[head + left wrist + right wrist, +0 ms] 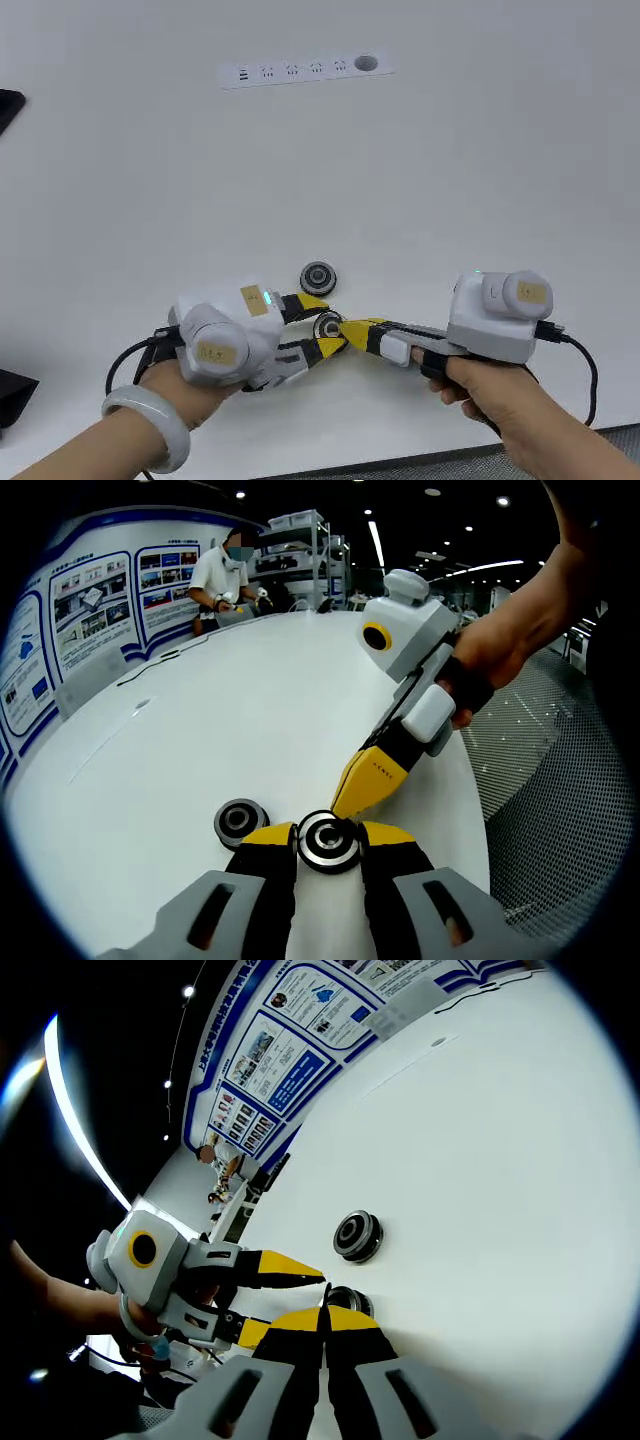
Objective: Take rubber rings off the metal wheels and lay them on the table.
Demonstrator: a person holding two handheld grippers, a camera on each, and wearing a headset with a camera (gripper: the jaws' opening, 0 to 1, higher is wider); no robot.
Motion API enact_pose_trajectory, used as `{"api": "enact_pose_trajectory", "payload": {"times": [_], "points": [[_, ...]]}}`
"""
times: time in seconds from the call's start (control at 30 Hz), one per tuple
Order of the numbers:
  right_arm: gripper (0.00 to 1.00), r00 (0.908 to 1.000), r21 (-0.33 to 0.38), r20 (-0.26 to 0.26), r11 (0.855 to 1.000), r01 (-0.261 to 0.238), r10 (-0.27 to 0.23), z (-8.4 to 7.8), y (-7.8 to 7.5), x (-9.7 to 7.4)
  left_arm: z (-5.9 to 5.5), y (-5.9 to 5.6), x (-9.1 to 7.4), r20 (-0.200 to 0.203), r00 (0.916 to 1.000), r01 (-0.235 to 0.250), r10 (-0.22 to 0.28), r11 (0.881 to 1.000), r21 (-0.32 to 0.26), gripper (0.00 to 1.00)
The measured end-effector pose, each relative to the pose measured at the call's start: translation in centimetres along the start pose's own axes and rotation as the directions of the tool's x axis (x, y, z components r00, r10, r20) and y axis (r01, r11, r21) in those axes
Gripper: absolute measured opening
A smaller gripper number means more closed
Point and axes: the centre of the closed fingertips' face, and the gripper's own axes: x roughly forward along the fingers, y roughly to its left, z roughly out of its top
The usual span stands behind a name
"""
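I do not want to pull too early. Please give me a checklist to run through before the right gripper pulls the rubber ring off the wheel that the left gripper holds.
1. Metal wheel clamped between the jaws of the left gripper: ok.
2. Right gripper with its tips at the edge of that wheel: ok, the jaws stand together.
3. Rubber ring really pinched by those tips: cannot tell.
4. Second wheel apart from both grippers: ok, it lies on the table just beyond them.
5. Bare table nearby to lay the ring on: ok.
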Motion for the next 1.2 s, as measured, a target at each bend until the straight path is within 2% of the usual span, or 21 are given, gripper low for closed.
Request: {"api": "enact_pose_trajectory", "payload": {"times": [0.23,0.67,0.83,1.0,1.2], "points": [[0.02,1.0000,-0.001,0.000,1.000,-0.008,0.008,0.0,0.2,-0.1,-0.8,0.1,-0.3,-0.010,0.9998,-0.015,0.015,1.000,-0.018,0.34],[0.02,0.9988,0.006,0.017,0.999,-0.046,0.045,0.4,1.5,-0.6,-1.6,0.3,-0.8,-0.002,0.9992,-0.039,0.039,0.998,-0.054,0.47],[0.02,0.9976,0.019,0.045,0.998,-0.054,0.053,1.0,1.8,-1.2,-1.9,0.4,-1.1,-0.005,0.9988,-0.048,0.048,0.997,-0.066,0.50],[0.02,0.9939,0.051,0.102,0.998,-0.048,0.042,2.3,1.2,-2.1,-2.1,0.6,-1.3,-0.004,0.9984,-0.057,0.056,0.996,-0.075,0.52],[0.02,0.9886,0.081,0.151,0.997,-0.012,0.000,3.5,-0.7,-3.4,-2.2,0.9,-1.6,-0.005,0.9976,-0.069,0.069,0.994,-0.086,0.53]]}}
